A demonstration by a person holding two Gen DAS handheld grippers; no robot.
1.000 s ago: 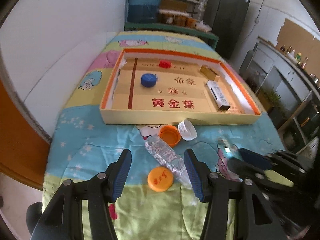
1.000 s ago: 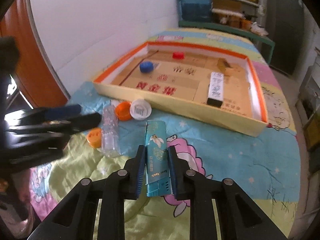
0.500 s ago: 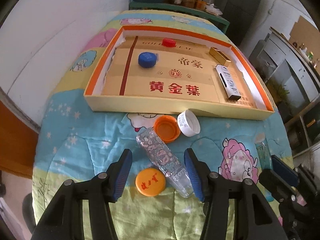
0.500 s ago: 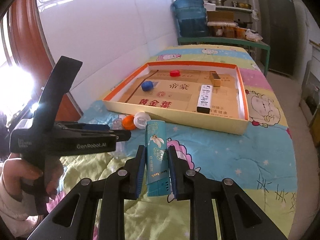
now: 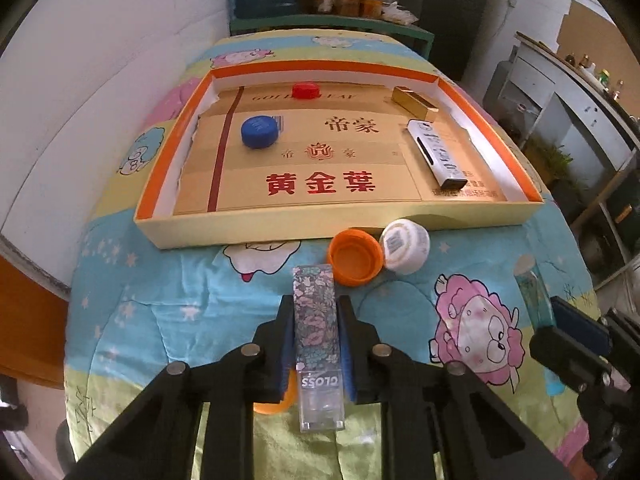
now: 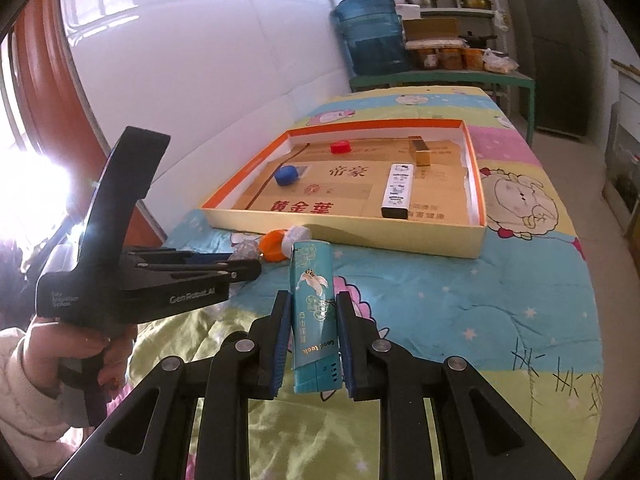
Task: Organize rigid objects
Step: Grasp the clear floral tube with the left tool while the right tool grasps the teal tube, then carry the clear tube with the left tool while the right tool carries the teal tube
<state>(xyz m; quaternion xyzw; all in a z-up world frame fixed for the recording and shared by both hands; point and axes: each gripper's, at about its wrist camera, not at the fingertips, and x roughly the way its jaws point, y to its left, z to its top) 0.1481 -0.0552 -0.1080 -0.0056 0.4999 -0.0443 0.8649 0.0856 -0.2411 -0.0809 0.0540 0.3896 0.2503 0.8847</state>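
My left gripper (image 5: 314, 312) is shut on a clear floral lip-gloss box (image 5: 316, 320), held above the quilt. My right gripper (image 6: 313, 308) is shut on a teal box (image 6: 313, 312) with a bird print, also held up; the teal box shows at the right of the left wrist view (image 5: 534, 292). The orange-rimmed cardboard tray (image 5: 348, 222) lies ahead. It holds a blue cap (image 5: 260, 131), a red cap (image 5: 305, 90), a gold box (image 5: 414, 100) and a white box (image 5: 438, 154). An orange lid (image 5: 354, 257) and a white lid (image 5: 405, 245) lie in front of the tray.
Another orange lid (image 5: 268, 406) lies under my left gripper, mostly hidden. The cartoon quilt (image 6: 460, 304) covers the table. A white wall runs along the left. A blue water jug (image 6: 372, 38) and shelves stand beyond the far end.
My left gripper has shut on the floral gloss box, which now points straight ahead between the fingers. The right gripper has lifted a little with the teal box.
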